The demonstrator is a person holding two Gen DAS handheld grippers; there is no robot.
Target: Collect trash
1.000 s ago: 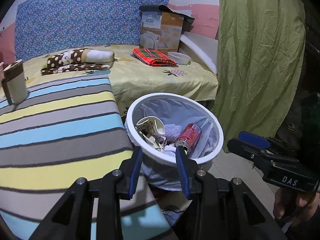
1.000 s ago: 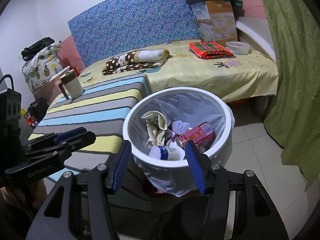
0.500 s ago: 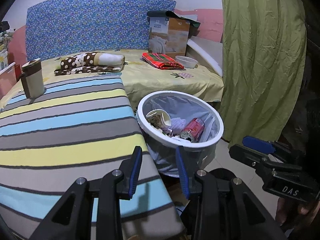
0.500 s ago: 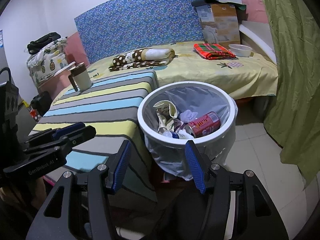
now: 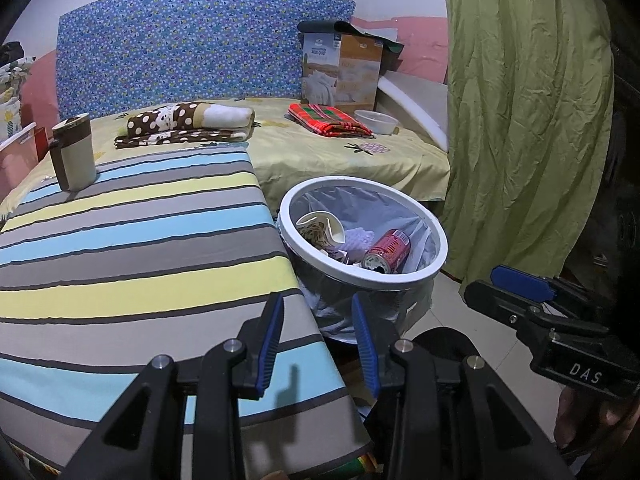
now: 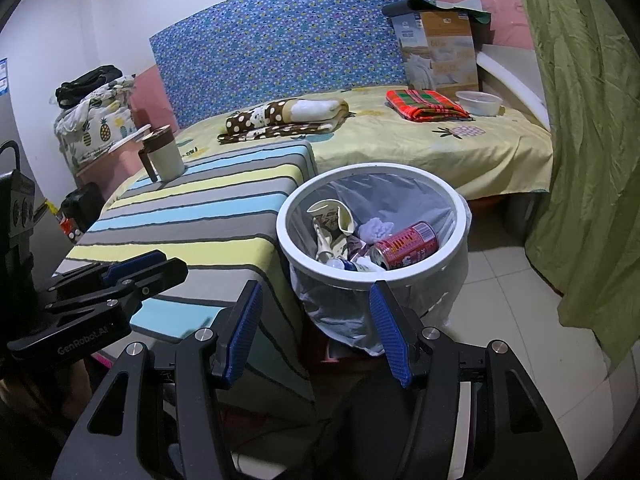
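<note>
Both hand-held grippers (image 5: pixel 318 340) (image 6: pixel 316 332) have pulled back empty, jaws apart (trash sits in centre-frame bin (image 6: pixel 372 276)); bench (image 5: pixel 120 248) looks cleared

Bin (image 6: pixel 460 196) mouth unobstructed beside table (image 6: pixel 208 208)

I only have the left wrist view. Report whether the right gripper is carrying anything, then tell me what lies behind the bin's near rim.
Observer: The right gripper is open, with nothing between its fingers.
Operator: Now the bin.
Observer: Inside the bin, against the near rim beside the red can, lies a white container with a blue label.
Operator: Check the floor left of the striped table.
Observer: A dark object stands there, beside the striped table; I cannot tell what it is.
</note>
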